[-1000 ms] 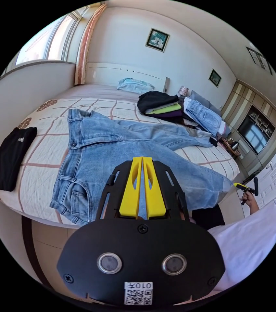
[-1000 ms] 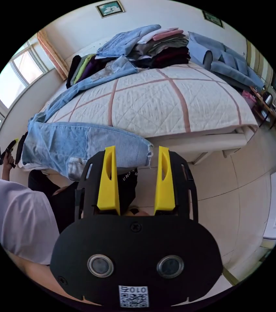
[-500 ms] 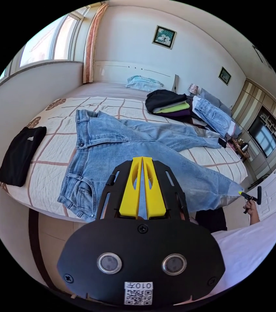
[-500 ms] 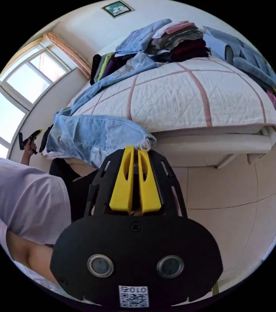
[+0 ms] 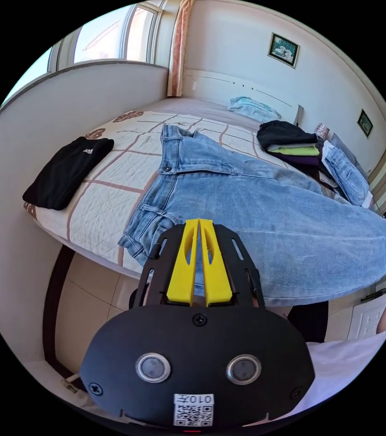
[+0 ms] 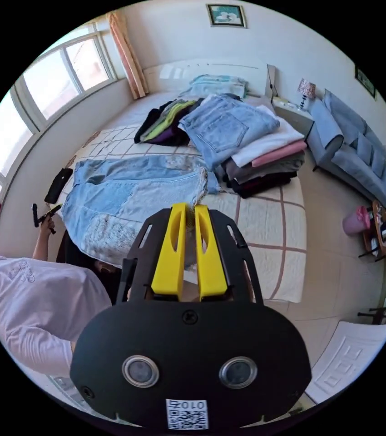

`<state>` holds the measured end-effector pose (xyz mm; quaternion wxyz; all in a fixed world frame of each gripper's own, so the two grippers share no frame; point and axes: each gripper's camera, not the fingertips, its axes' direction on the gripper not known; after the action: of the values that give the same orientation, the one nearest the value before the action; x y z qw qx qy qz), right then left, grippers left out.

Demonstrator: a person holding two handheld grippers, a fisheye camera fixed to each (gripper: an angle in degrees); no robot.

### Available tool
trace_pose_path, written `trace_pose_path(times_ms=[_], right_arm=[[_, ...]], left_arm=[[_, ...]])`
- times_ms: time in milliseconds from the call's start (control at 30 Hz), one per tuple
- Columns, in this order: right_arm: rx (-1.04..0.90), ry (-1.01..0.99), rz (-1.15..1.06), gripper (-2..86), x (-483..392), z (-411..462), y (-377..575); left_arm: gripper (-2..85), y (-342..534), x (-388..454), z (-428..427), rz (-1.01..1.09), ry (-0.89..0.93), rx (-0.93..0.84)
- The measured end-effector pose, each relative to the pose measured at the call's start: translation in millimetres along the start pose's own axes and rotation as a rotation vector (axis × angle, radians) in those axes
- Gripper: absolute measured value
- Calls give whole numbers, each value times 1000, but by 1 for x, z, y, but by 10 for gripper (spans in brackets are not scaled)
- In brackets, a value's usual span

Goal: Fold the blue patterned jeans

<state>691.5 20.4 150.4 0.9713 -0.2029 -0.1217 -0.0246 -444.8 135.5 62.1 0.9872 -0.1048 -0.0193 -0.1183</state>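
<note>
**A:** so where are the jeans sitting right now?

**B:** The blue patterned jeans (image 5: 256,213) are spread across the bed (image 5: 111,200), waistband toward the window-side edge and the legs running toward the opposite edge. In the left gripper view one leg lies doubled over the other, and the near side of the denim hangs just off the bed's front edge. In the right gripper view the jeans (image 6: 125,200) look lifted at the frayed hem, with the lighter patched panels facing up.

**A:** and the grippers?

**B:** Left gripper (image 5: 199,261) has its yellow jaws pressed together with a strip of denim showing in the slit between them, so it's clamped on the jeans near the hip/pocket area by the front edge. Right gripper (image 6: 187,250) has its jaws nearly together with pale fabric between them; looks like it's pinching the hem end, but I can't tell for sure that both jaws press on it.

**A:** anything else on the bed?

**B:** A folded black garment (image 5: 66,170) near the window-side front corner, apart from the jeans. A pile of folded clothes (image 6: 252,150) sits just beside the hem end, toward the far edge. The person's sleeve (image 6: 43,304) shows low in the right gripper view.
</note>
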Motion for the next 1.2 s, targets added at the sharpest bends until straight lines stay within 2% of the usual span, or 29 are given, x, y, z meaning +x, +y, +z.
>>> trace_pose_path(times_ms=[100,233,367,533,633,700,833,933,1000,1200], right_arm=[[-113,81,118,69,18,70,9],[95,13,48,77,-22,79,39],[263,32,-13,82,-74,78,67],[326,-27,-22,78,-146,105,100],[291,-98,-67,75,-173,124,106],[261,-121,-85,75,-183,130,105],[275,-160,-122,71,-198,126,100],[268,-157,-143,69,-207,125,94],[256,-169,-155,67,-212,128,91],[252,-188,-198,63,-235,140,77]], left_arm=[[14,3,-9,-7,-35,-45,13],[41,1,-22,-15,-29,-145,-4],[69,-11,-47,-4,-27,-202,-69],[97,-19,-80,14,-93,-157,-106],[109,-19,-103,21,-112,-141,-99],[118,-24,-114,24,-37,-45,-51],[132,-33,-139,39,-20,-2,-159],[136,-24,-157,34,-41,0,-140],[135,-12,-172,39,-71,107,-134],[123,-4,-204,52,-129,196,-118]])
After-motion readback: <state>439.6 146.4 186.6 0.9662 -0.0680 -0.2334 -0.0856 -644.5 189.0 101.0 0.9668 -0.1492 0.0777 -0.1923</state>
